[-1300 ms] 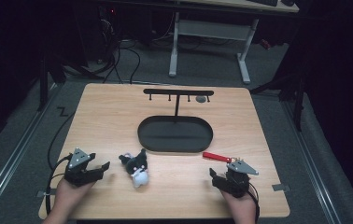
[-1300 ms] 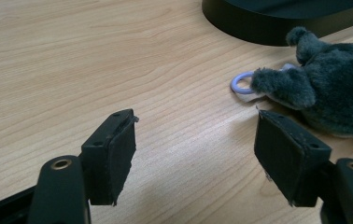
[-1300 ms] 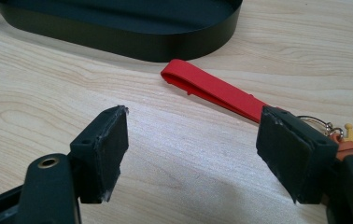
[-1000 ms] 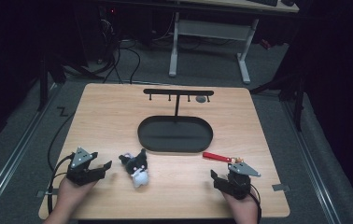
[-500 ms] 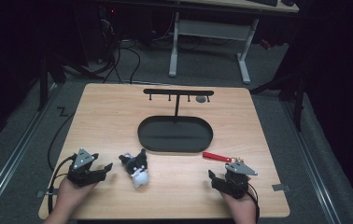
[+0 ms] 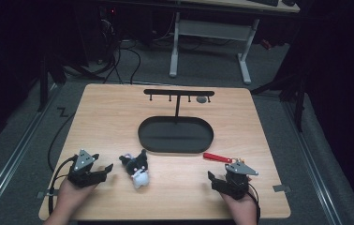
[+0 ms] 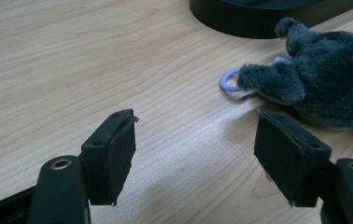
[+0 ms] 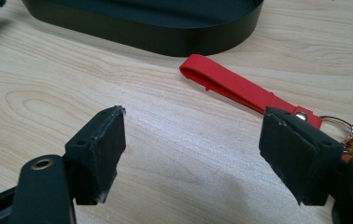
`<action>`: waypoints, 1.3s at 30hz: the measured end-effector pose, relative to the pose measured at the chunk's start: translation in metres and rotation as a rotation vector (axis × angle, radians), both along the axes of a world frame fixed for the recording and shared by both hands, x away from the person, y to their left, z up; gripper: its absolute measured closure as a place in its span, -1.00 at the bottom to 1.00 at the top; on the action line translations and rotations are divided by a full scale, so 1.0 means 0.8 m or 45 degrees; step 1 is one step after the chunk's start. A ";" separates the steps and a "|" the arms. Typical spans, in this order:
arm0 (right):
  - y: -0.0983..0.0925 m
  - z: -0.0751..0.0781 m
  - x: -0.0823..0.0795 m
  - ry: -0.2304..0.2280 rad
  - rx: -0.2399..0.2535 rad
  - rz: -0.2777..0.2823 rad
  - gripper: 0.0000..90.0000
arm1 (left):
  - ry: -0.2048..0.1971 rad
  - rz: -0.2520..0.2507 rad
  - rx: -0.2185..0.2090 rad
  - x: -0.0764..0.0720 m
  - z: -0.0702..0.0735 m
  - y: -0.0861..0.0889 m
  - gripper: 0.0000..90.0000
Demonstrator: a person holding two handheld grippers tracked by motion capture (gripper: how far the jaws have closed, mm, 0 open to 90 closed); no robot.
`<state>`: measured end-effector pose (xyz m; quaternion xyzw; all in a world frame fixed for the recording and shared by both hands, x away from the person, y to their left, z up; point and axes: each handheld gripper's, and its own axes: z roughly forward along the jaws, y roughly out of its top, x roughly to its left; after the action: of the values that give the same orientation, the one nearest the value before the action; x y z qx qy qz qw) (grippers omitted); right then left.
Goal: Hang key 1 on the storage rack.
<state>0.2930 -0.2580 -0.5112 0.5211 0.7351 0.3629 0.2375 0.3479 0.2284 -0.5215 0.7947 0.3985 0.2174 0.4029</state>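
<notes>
- Two grippers sit low near the front edge of the table, one by each front corner, and both hold nothing.
- Left gripper has its jaws wide apart over bare wood. The plush toy lies just beside it, toward the middle of the front edge, not touching.
- Right gripper is also spread wide, and its jaws have just been opening more, with only bare wood between them. The red strap lies near it, close to the black oval tray.
- I think this is the getting-ready step, before any grab.
- Next, I guess each gripper must slide up to its thing, put one jaw on each side, and squeeze. The strap lies flat and thin, so the jaws must get very low.
- The small purple ring by the toy is partly hidden under a paw.
- The strap's metal ring end is hidden behind a jaw.
- A small grey thing hangs on the black rack near the back edge; it is too small to tell what it is.
</notes>
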 end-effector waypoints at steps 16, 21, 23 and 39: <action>0.012 0.006 0.000 0.082 0.009 0.089 -0.62 | -0.022 -0.017 0.032 -0.003 0.000 -0.005 -0.34; 0.015 0.009 0.007 0.133 0.009 0.095 -0.65 | -0.026 -0.024 0.035 -0.002 -0.001 -0.006 -0.35; 0.017 0.011 0.011 0.154 0.006 0.084 -0.66 | -0.029 -0.029 0.035 -0.002 -0.001 -0.006 -0.35; 0.025 0.034 0.020 0.304 -0.038 0.090 -0.69 | -0.060 -0.047 0.046 -0.007 0.006 -0.007 -0.35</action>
<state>0.3091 -0.2380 -0.4840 0.5308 0.7814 0.2955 0.1430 0.3424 0.2228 -0.5166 0.8037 0.3703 0.2357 0.4016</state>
